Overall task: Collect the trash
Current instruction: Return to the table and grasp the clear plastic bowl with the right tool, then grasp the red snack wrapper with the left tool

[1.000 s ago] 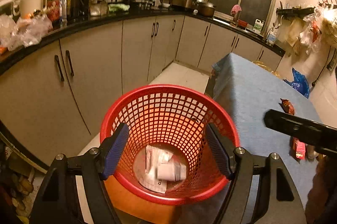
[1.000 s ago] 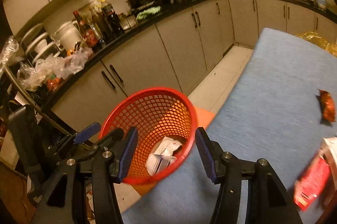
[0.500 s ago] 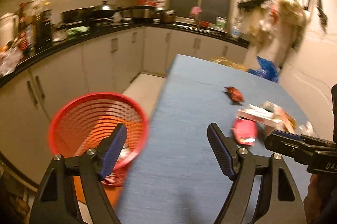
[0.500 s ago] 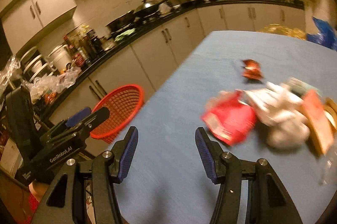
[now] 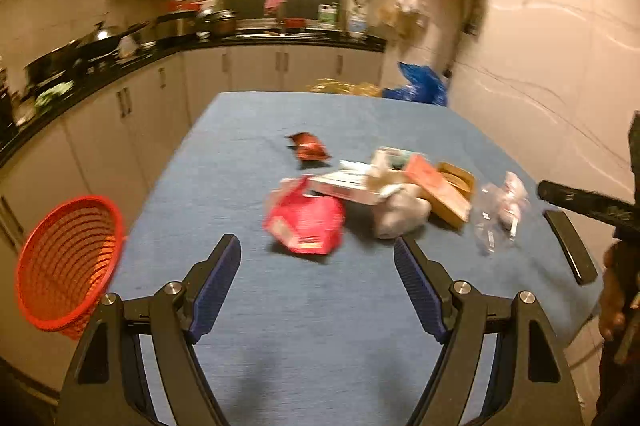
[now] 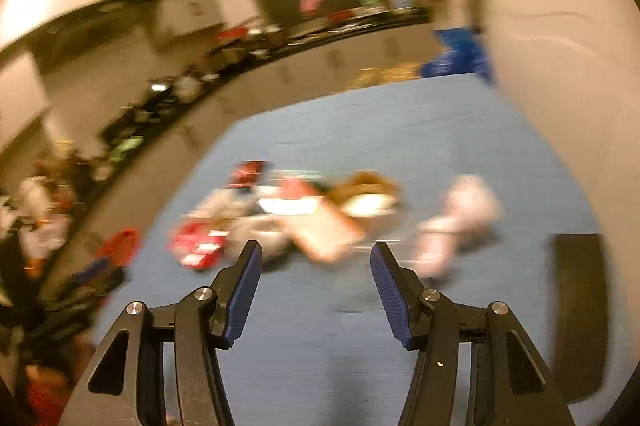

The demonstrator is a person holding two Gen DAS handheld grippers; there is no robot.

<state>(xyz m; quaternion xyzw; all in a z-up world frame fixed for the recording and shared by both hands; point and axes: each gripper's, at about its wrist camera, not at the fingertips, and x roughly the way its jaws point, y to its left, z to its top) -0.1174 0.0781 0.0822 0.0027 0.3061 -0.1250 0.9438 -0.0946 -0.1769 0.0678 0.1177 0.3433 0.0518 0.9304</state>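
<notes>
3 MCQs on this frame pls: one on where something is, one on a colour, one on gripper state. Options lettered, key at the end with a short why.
1. Where is the basket?
A. on the table, among the trash
B. off the table's left edge, lower than the tabletop
C. on the counter

2. What colour is the table cover?
A. blue
B. green
C. white

3. What state is the left gripper in?
A. shut on a wrapper
B. shut, empty
C. open, empty

Key:
1 B: the red basket sits beside and below the table.
2 A: the bare cloth reads blue in both views.
3 C: the left gripper has its jaws spread with only cloth and the red packet beyond them.
</notes>
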